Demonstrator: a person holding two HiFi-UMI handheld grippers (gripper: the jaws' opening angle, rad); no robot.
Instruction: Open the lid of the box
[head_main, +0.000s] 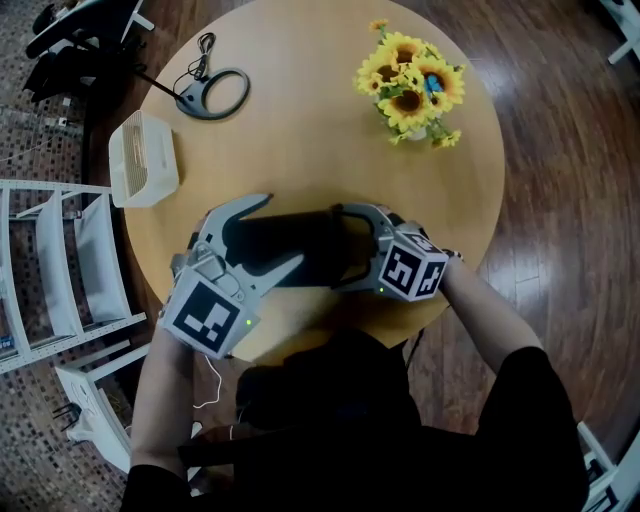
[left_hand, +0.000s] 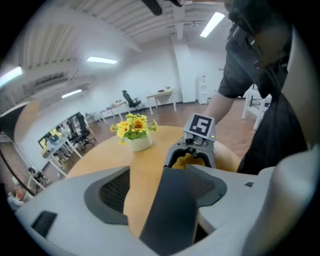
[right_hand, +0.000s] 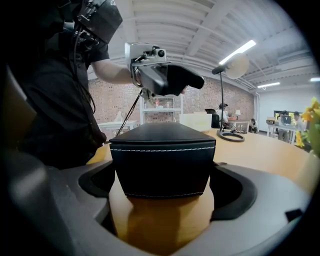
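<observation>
At the left, your left gripper (head_main: 283, 230) hangs with its jaws spread apart, pressing on nothing, just above one end of a black stitched box (right_hand: 162, 160). The box lies with its lid closed on the round wooden table (head_main: 300, 120). At the right, your right gripper (head_main: 340, 248) pinches the box's other end between its pads.

matt stitched leather box (right_hand: 162, 160), smooth wooden table (head_main: 300, 130)
</observation>
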